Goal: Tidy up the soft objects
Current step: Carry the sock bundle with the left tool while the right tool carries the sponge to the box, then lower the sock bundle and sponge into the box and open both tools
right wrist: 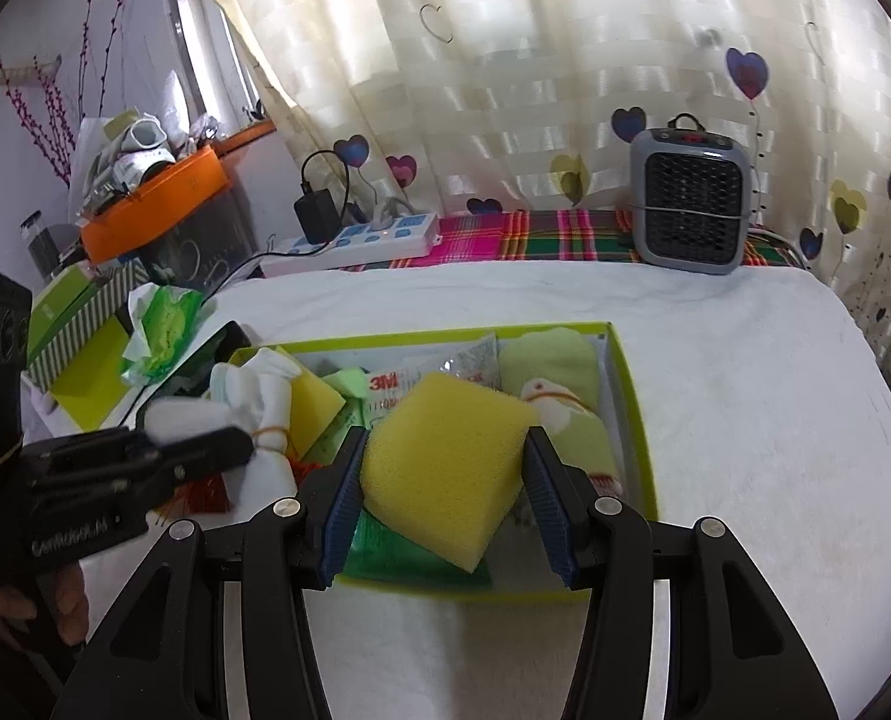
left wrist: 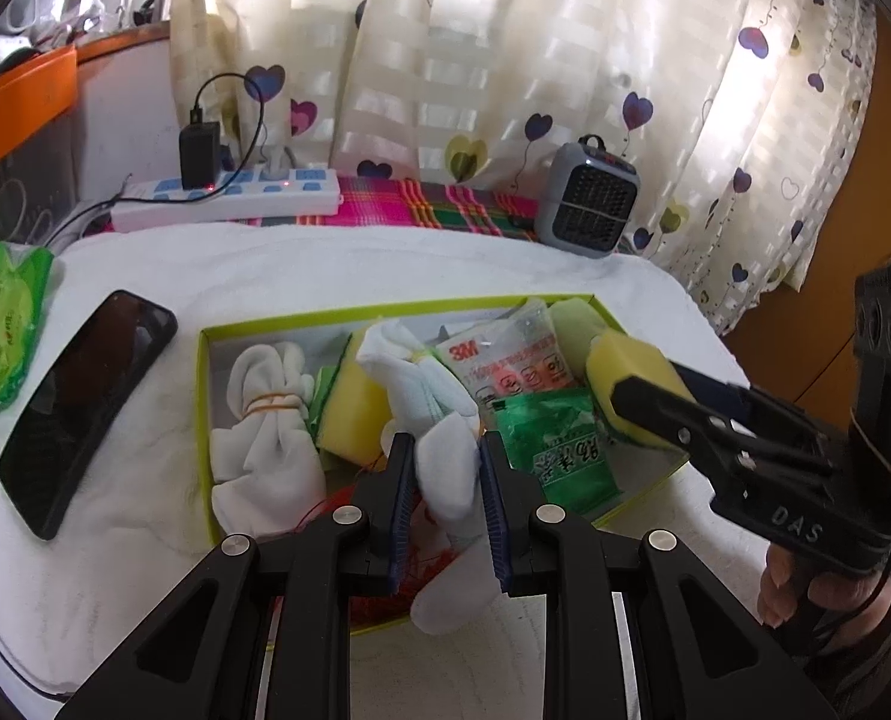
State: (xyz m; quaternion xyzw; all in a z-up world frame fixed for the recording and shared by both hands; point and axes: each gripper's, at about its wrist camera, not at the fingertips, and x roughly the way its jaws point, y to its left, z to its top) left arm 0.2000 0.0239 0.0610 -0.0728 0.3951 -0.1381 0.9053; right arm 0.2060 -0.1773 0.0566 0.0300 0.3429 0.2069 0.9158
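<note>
Your left tongs (left wrist: 445,480) stand narrow, their blue pads pinching a white cloth bundle (left wrist: 439,438) that hangs between them above the near part of the lime-edged box (left wrist: 385,313). Your right tongs (right wrist: 442,492) stand wider, clamped on a yellow sponge (right wrist: 445,462) held tilted over the right half of that same box; in the left wrist view they (left wrist: 616,402) come in from the right with the sponge (left wrist: 625,369) at their tips.

Below and around the held pieces, the box holds another white cloth bundle tied with a rubber band (left wrist: 265,420) at its left side, a second yellow sponge (left wrist: 349,414) beside it, a clear 3M packet (left wrist: 505,360) toward the back, a green sachet (left wrist: 565,450) near the front right, and a pale green towel with a bird print (right wrist: 559,396) along the right wall.

The box sits on a white towel-covered surface (right wrist: 745,420). Left of the box lies a black phone (left wrist: 85,408), and beyond it a green tissue pack (left wrist: 7,312). At the back edge, on plaid cloth (left wrist: 445,204), you have a white power strip (left wrist: 229,198) with a black charger (left wrist: 199,153) plugged in and a small grey heater (left wrist: 589,204) in front of the heart-print curtain (left wrist: 505,60).
</note>
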